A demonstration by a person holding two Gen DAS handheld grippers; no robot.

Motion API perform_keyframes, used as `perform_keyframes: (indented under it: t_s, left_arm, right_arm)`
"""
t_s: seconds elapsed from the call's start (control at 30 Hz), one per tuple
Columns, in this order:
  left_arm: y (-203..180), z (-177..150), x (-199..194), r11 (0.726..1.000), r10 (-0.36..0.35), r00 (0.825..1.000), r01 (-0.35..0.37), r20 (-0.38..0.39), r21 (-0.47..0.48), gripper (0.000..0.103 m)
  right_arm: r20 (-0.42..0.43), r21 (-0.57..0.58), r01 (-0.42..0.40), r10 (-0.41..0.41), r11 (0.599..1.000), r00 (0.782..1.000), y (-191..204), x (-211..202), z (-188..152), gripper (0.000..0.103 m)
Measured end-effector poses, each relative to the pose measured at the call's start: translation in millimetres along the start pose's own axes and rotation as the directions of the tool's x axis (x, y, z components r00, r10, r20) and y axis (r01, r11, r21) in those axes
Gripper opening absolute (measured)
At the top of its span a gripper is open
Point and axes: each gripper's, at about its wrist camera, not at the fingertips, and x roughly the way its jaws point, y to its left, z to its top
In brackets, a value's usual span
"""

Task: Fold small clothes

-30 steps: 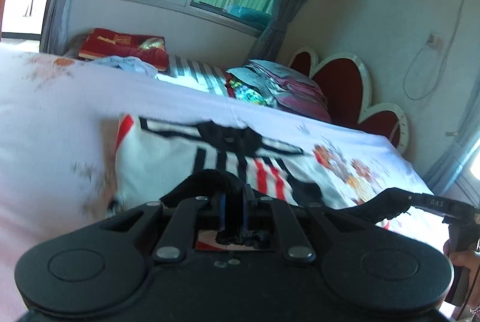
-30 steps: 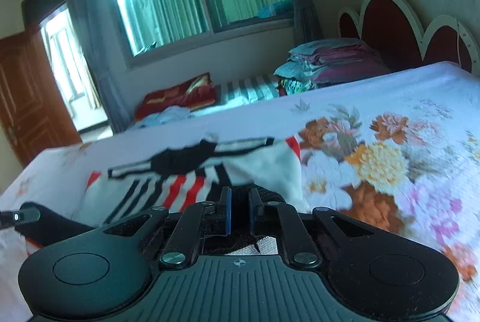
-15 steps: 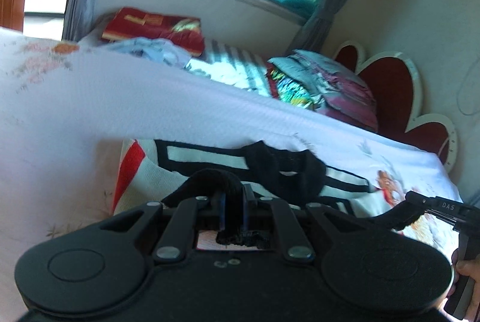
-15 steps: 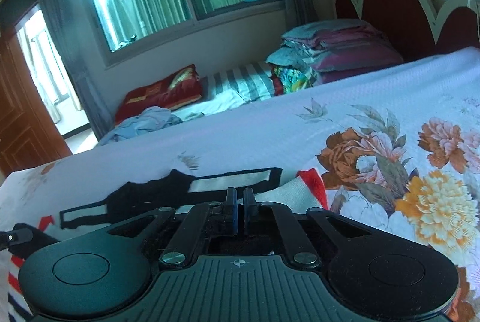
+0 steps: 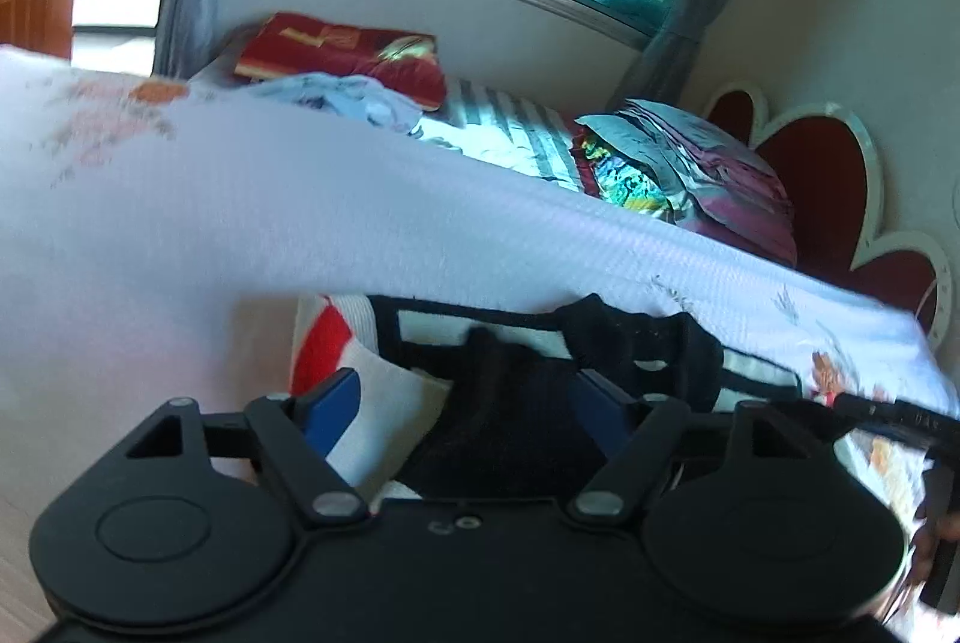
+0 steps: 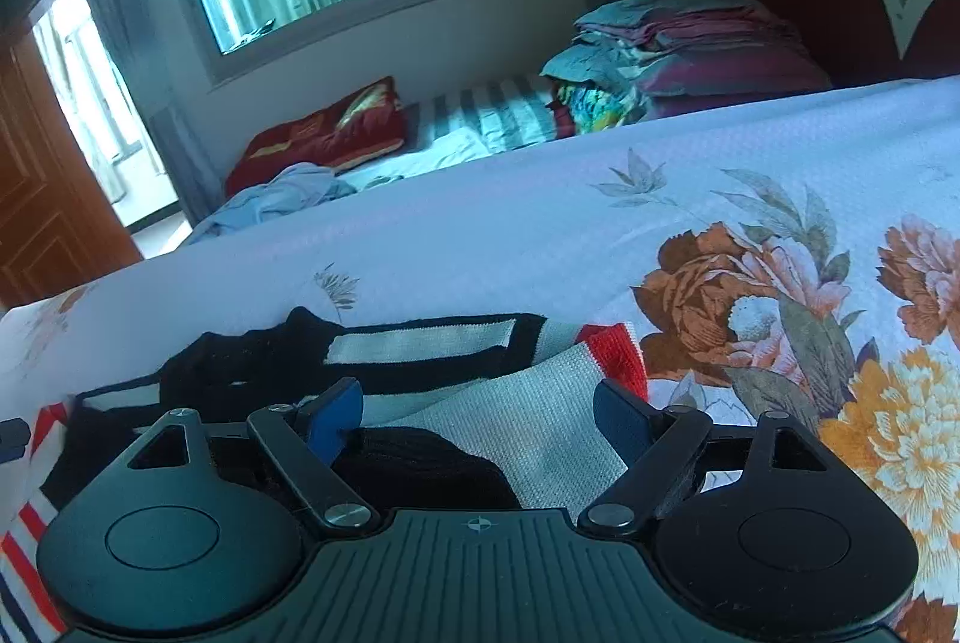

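Striped sweater (image 6: pixel 528 421) between open grippers

1. Left hand-held gripper (image 5: pixel 471 403): matte black plastic body with two big round discs, one on each side, each with a raised circle in the middle.
2. Two black link arms per side, with silver screws at the pivots. Fingers (image 5: pixel 333 406) have blue pads.
3. Right hand-held gripper (image 6: pixel 480 418): same build, but the housing is ribbed and has a small crosshair mark at its centre. Blue pads here too.
4. From the left wrist view, the right one shows at the edge as a black bar with white lettering, too blurry to read.
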Motion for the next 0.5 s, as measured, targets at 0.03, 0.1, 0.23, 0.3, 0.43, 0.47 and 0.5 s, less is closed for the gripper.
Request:
perform_keyframes:
  t_s: [0.03,0.1,0.23,0.3,0.43,0.47,0.5]
  left_arm:
    - [-1.1,0.5,1.3,1.000,-0.011,1.000,0.011,-0.010,0.023,0.076]
    - [-5.8,-0.2,9.0,0.998,-0.013,0.999,0.015,-0.036,0.066,0.074]
    - [-8.9,-3.8,31.9,0.997,0.002,0.996,0.005,-0.084,0.079,0.066]
    - [-8.4,-5.7,41.7,0.997,-0.001,0.995,0.009,-0.103,0.077,0.060]
    - [-10.2,-8.5,48.6,0.995,0.012,0.995,-0.002,-0.100,0.095,0.046]
    - [-10.4,-8.8,48.7,0.995,0.015,0.995,-0.005,-0.100,0.096,0.038]
    - [-10.1,-8.4,48.8,0.996,0.012,0.995,-0.002,-0.103,0.093,0.031]
  right_arm:
    - [-0.005,-0.007,-0.015,0.015,1.000,1.000,-0.7,1.0,0.5,0.083]
    - [-0.032,-0.033,-0.039,0.038,0.999,0.999,1.4,6.6,0.4,0.083]
    - [-0.075,-0.093,-0.061,0.054,0.994,0.996,9.5,20.7,-5.0,0.083]
    - [-0.085,-0.104,-0.078,0.069,0.992,0.994,10.7,24.1,-6.3,0.080]
    - [-0.094,-0.116,-0.122,0.112,0.986,0.989,10.1,24.2,-4.5,0.071]
    - [-0.091,-0.122,-0.134,0.123,0.984,0.988,10.2,23.0,-3.1,0.072]
    - [-0.095,-0.124,-0.159,0.148,0.979,0.984,10.2,21.5,-1.7,0.072]
